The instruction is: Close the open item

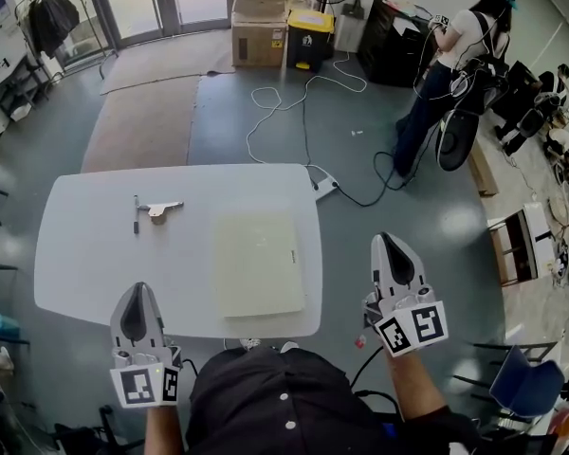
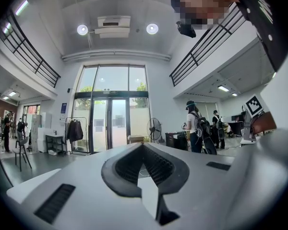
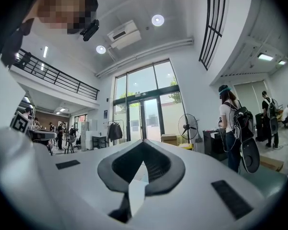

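A flat cream rectangular item (image 1: 259,262), like a laptop, lies with its lid down on the white table (image 1: 85,254), right of the middle. My left gripper (image 1: 140,297) hovers over the table's near left edge, its jaws together with nothing in them. My right gripper (image 1: 391,245) hangs off the table's right side, over the floor, also shut and empty. Neither touches the cream item. In the left gripper view the left gripper (image 2: 143,145) points level across the room toward the glass doors, as does the right gripper (image 3: 143,142) in its own view.
A small metal tool (image 1: 159,209) and a dark stick (image 1: 137,214) lie on the table's far left. Cables (image 1: 303,112) trail over the floor beyond. A person (image 1: 450,74) stands at the back right. Cardboard boxes (image 1: 258,17) and a yellow-lidded bin (image 1: 310,38) stand by the far wall.
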A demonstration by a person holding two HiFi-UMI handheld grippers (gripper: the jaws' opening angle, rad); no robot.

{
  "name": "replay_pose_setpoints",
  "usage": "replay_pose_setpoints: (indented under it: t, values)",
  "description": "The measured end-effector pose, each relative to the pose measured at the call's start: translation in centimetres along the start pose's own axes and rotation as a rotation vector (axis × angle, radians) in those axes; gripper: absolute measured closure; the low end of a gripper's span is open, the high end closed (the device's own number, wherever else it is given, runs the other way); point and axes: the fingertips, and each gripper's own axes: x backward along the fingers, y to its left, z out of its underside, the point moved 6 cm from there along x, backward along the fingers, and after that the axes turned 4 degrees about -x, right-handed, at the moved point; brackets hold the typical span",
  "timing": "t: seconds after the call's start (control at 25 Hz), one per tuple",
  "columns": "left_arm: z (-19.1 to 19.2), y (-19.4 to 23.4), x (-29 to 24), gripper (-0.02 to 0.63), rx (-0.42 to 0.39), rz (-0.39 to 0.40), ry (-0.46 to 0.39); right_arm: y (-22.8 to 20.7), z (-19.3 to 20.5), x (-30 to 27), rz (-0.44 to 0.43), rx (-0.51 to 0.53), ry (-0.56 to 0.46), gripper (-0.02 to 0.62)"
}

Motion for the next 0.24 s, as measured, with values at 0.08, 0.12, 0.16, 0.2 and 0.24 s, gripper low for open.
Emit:
replay_pose_setpoints:
  t: [0.08,0.12,0.16,0.2,0.24]
  values:
    - [-0.06,-0.02,0.14,0.589,-0.001,-0.001,0.000,0.25,-0.06,-0.15,-0.009,0.004,0.001,0.569]
    - [-0.07,-0.07,0.19,0.589,-0.001,-0.002,0.000,0.32,-0.09,-0.21,-0.013,0.005,0.002,0.571]
    - [-0.09,-0.13,0.25,0.589,-0.001,-0.002,0.001,0.37,-0.11,-0.25,-0.017,0.006,0.003,0.571]
    - [-0.10,-0.21,0.31,0.589,-0.001,-0.003,0.001,0.41,-0.13,-0.27,-0.021,0.007,0.003,0.571]
    - [-0.12,-0.28,0.37,0.589,-0.001,-0.004,0.001,0.45,-0.15,-0.30,-0.024,0.008,0.003,0.569]
